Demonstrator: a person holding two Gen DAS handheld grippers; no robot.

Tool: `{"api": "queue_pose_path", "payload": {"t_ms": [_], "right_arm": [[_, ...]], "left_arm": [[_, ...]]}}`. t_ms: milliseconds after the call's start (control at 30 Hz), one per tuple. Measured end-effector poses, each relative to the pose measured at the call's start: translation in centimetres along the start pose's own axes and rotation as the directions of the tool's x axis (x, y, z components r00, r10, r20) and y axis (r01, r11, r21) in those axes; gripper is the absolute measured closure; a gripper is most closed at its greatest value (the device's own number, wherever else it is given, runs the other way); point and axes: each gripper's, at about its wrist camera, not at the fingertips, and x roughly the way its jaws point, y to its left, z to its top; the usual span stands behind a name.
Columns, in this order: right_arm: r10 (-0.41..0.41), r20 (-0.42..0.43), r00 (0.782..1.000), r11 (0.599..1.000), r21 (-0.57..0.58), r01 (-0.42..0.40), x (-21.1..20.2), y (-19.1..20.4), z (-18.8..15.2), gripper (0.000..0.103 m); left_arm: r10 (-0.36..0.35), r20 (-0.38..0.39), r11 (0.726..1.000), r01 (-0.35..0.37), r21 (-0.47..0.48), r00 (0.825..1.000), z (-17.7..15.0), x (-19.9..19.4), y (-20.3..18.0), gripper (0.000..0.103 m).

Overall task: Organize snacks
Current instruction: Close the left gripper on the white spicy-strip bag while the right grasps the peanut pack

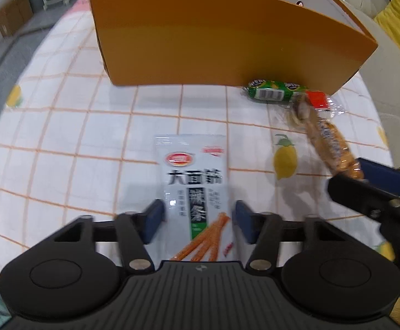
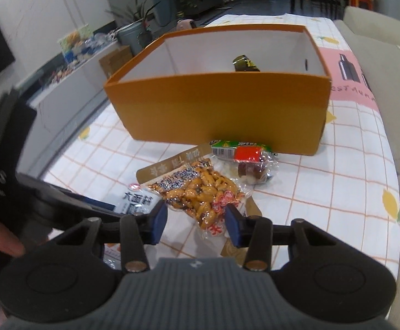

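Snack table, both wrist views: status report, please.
Right tongs shut on peanut packet, lifted. Left tongs straddle white spicy-strip packet, pads clear. Orange box open; green sausage lies against it.

The left gripper (image 1: 198,221) points down at a white snack packet (image 1: 196,192) that lies flat on the checked tablecloth (image 1: 76,137). The packet sits between the two blue pads (image 1: 153,220), and each pad stands a little apart from its edge. Behind it is an orange box (image 1: 213,44) with white inner walls. A green sausage pack (image 1: 275,91) lies against the foot of the box, touching a clear pack with a red label (image 1: 317,101). On the right side, the right gripper (image 1: 356,174) holds a bag of orange-brown snacks (image 1: 330,145) by its end, tilted.
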Motion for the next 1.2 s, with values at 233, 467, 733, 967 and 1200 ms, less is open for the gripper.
{"api": "queue_pose_path", "payload": {"t_ms": [233,467,733,967,1200], "right_arm": [[0.099,-0.101,0.990,0.956,0.286,-0.066,0.0,-2.6,0.2,0.060],[0.197,-0.079,0.977,0.823,0.554,-0.121,1.0,-5.9,0.3,0.059],[0.145,-0.044,0.988,0.821,0.562,-0.095,0.7,-7.0,1.1,0.064],[0.041,-0.065,0.997,0.953,0.301,-0.019,1.0,-4.7,2.2,0.055],[-0.011,-0.130,0.991,0.996,-0.085,0.000,1.5,-3.5,1.2,0.054]], "left_arm": [[-0.081,0.013,0.996,0.081,-0.025,0.997,-0.1,-0.1,0.6,0.048],[-0.114,0.018,0.993,0.114,-0.006,0.993,0.4,0.3,-1.0,0.048],[-0.140,0.010,0.990,0.139,0.022,0.990,1.2,1.0,-3.3,0.049],[-0.165,0.019,0.986,0.164,0.016,0.986,1.4,1.2,-3.0,0.049],[-0.170,0.024,0.985,0.170,0.011,0.985,1.6,1.2,-1.8,0.049]]}}
